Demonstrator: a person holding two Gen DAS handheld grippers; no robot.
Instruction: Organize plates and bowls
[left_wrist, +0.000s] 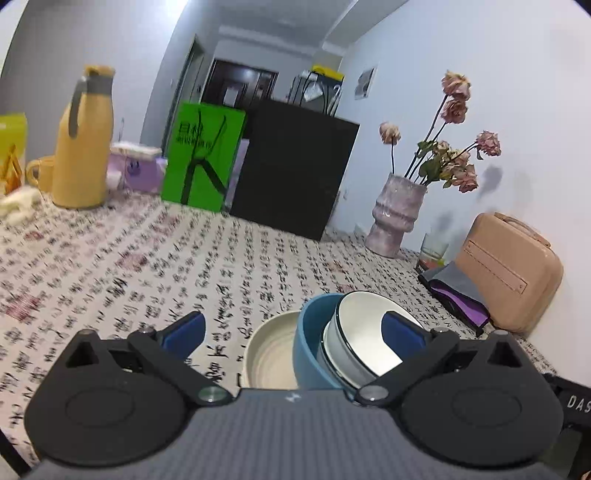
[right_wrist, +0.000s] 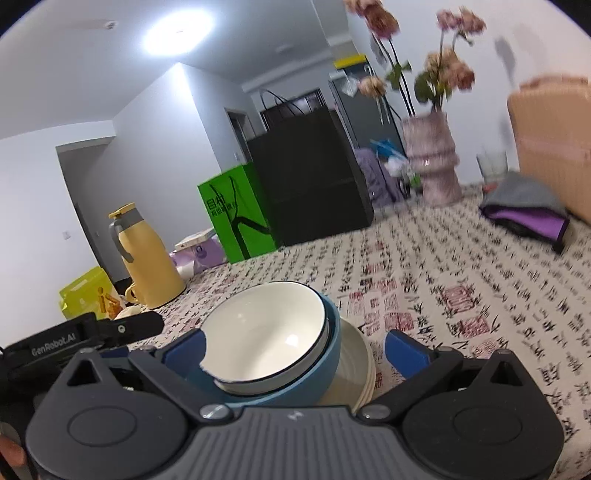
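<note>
A white bowl (left_wrist: 364, 332) with a dark rim sits nested in a blue bowl (left_wrist: 308, 343). The pair leans tilted against a cream ribbed dish (left_wrist: 271, 350) on the patterned tablecloth. My left gripper (left_wrist: 295, 325) is open, its blue pads wide apart just in front of the stack. In the right wrist view the white bowl (right_wrist: 266, 332) lies inside the blue bowl (right_wrist: 327, 373), with the cream dish (right_wrist: 354, 365) at its right. My right gripper (right_wrist: 295, 350) also stands open, its pads spread on either side of the stack. Nothing is gripped.
A yellow jug (left_wrist: 83, 147), a green bag (left_wrist: 203, 155) and a black bag (left_wrist: 295, 170) line the far side of the table. A vase of dried roses (left_wrist: 397, 218), a glass (left_wrist: 434, 249) and a tan case (left_wrist: 511, 273) stand by the right wall. The other gripper's body (right_wrist: 92, 332) shows at left.
</note>
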